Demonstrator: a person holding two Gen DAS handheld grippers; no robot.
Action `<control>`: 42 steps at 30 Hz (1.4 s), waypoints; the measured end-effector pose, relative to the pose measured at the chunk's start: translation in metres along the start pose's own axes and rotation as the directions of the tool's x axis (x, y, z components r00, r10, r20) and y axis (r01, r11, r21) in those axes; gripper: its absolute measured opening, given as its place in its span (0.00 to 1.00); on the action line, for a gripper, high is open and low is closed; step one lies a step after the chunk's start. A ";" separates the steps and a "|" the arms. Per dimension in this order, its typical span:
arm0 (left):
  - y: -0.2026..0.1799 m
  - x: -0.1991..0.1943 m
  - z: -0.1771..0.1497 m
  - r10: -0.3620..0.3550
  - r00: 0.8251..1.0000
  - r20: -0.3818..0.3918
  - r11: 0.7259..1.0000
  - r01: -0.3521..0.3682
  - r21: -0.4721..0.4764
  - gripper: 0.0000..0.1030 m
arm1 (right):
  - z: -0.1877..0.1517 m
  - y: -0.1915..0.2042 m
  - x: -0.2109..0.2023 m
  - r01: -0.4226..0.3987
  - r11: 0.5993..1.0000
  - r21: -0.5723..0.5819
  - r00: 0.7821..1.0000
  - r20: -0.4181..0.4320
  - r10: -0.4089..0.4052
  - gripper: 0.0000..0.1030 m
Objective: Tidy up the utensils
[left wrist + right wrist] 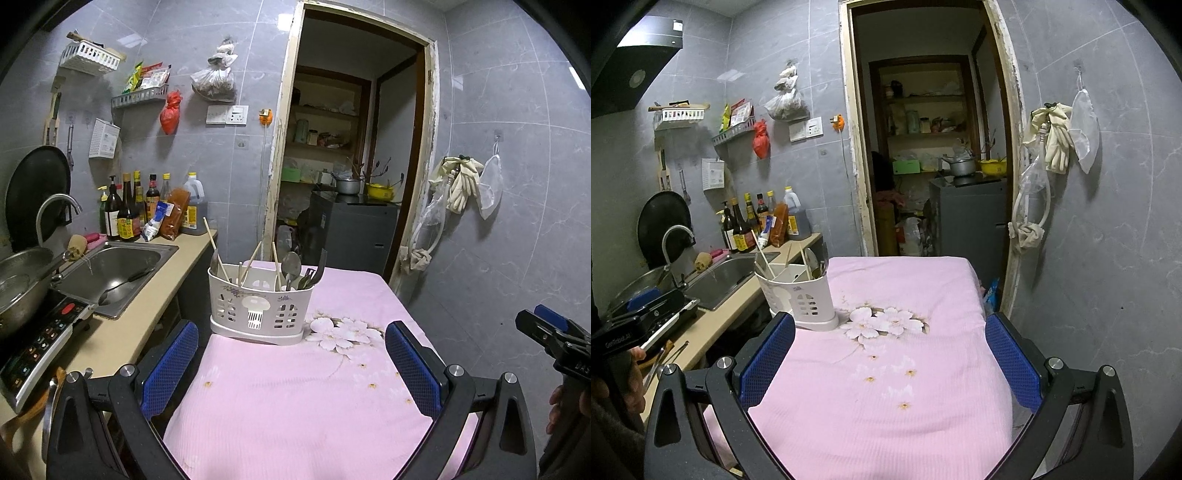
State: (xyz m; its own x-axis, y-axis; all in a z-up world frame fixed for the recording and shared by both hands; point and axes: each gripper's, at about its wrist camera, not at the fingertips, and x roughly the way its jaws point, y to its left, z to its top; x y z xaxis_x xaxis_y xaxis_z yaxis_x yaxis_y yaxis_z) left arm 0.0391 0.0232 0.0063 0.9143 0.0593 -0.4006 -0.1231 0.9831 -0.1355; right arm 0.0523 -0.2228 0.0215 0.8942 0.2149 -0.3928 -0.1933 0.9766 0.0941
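A white utensil caddy (260,310) stands on the pink tablecloth (295,398) at the table's left side. It holds wooden chopsticks (212,240), a metal spoon (291,266) and dark utensils (317,271). It also shows in the right wrist view (798,295). My left gripper (291,363) is open and empty, a short way in front of the caddy. My right gripper (890,356) is open and empty over the cloth, to the right of the caddy. It also shows in the left wrist view (550,325).
A counter on the left carries a steel sink (114,273), sauce bottles (125,210), a metal bowl (18,284) and an induction cooker (40,343). A doorway (351,147) opens behind the table. Gloves (461,181) hang on the right wall.
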 end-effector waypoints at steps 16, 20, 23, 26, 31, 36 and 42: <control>0.000 -0.001 -0.001 0.001 1.000 -0.001 1.000 -0.001 0.000 0.99 | -0.001 0.001 -0.001 0.001 1.000 0.002 1.000 -0.003 -0.001 0.98; 0.000 0.000 -0.001 0.000 1.000 0.000 1.000 0.000 0.000 0.99 | -0.002 0.002 -0.002 0.001 1.000 0.002 1.000 -0.005 -0.001 0.98; 0.000 0.000 0.000 0.000 1.000 0.000 1.000 0.000 0.000 0.99 | -0.001 0.001 -0.001 0.002 1.000 0.002 1.000 -0.003 -0.002 0.98; 0.001 0.001 0.000 -0.001 1.000 -0.001 1.000 0.001 0.000 0.99 | -0.002 0.003 -0.002 0.002 1.000 0.002 1.000 -0.004 -0.002 0.98; 0.001 0.001 0.000 -0.001 1.000 -0.001 1.000 0.001 0.001 0.99 | -0.001 0.002 -0.001 0.002 1.000 0.003 1.000 -0.005 -0.002 0.98; 0.001 0.000 0.000 0.000 1.000 -0.001 1.000 0.000 0.000 0.99 | -0.001 0.002 -0.001 0.002 1.000 0.003 1.000 -0.005 -0.002 0.98; 0.002 0.001 0.000 -0.001 1.000 -0.002 1.000 0.001 0.001 0.99 | -0.001 0.002 -0.001 0.002 1.000 0.003 1.000 -0.005 -0.002 0.98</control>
State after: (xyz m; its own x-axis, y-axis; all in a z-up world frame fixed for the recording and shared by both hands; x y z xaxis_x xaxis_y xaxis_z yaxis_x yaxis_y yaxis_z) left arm 0.0394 0.0249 0.0058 0.9139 0.0579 -0.4019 -0.1219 0.9833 -0.1354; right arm 0.0506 -0.2214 0.0216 0.8924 0.2130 -0.3979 -0.1905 0.9770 0.0958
